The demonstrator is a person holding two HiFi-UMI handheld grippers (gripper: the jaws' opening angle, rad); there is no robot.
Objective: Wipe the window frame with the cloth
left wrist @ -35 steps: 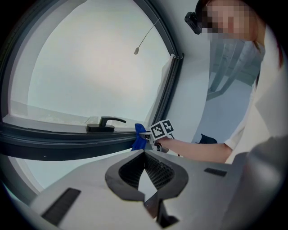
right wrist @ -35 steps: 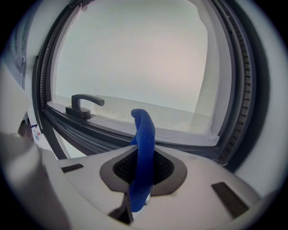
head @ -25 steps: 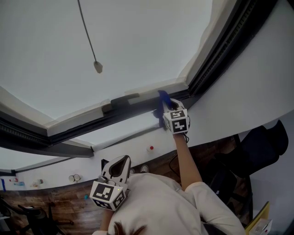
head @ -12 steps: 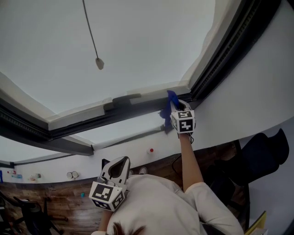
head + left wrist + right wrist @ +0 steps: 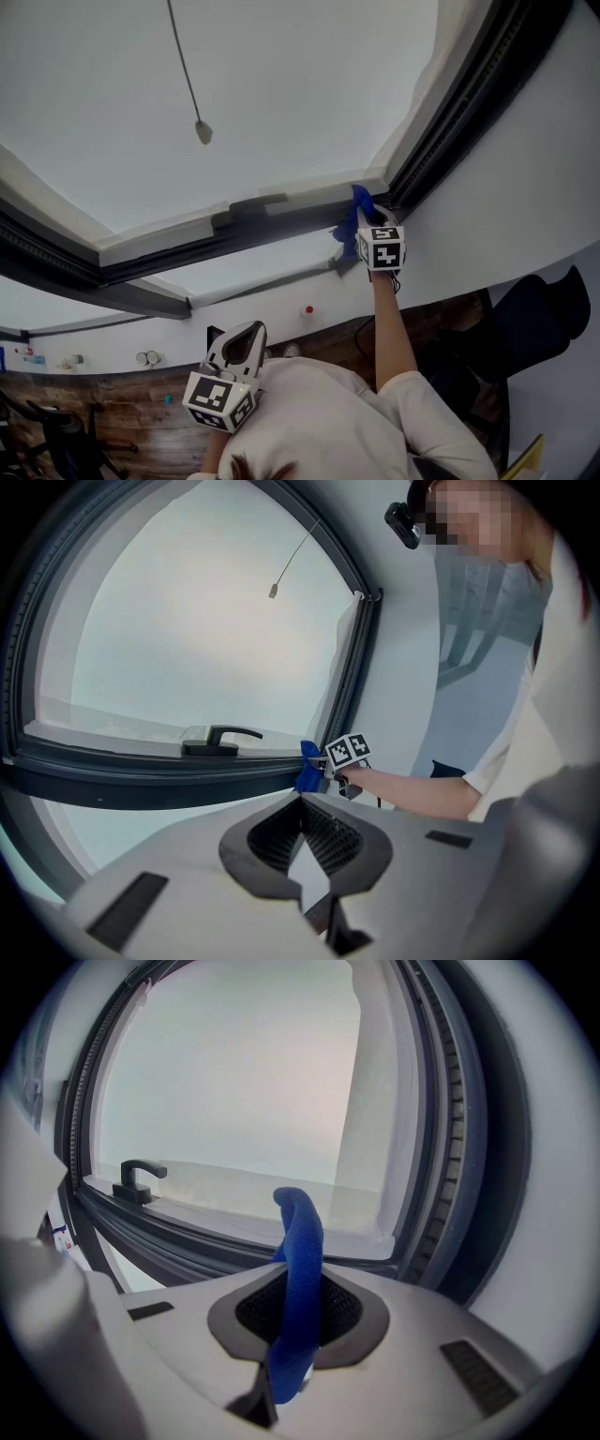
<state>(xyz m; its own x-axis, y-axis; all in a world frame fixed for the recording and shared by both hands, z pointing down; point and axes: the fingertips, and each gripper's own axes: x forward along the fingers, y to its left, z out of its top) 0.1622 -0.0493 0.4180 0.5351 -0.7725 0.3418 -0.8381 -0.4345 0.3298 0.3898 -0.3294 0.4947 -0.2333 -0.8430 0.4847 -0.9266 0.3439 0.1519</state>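
A blue cloth (image 5: 353, 219) is pinched in my right gripper (image 5: 371, 225), which is shut on it and held up at the lower right corner of the window. The cloth touches the dark window frame (image 5: 281, 225) just left of that corner. In the right gripper view the cloth (image 5: 300, 1279) stands up out of the jaws in front of the frame (image 5: 169, 1232). My left gripper (image 5: 246, 339) hangs low by my chest, shut and holding nothing. The left gripper view shows the cloth (image 5: 308, 766) against the frame (image 5: 141, 775).
A dark window handle (image 5: 253, 204) sits on the lower frame, left of the cloth. A blind cord with a pull (image 5: 202, 131) hangs in front of the pane. The frame's right upright (image 5: 469, 103) rises beside the right gripper. A dark chair-like shape (image 5: 534, 309) stands below right.
My right gripper has slid the cloth to the right along the lower frame, into the corner. The left gripper has stayed put.
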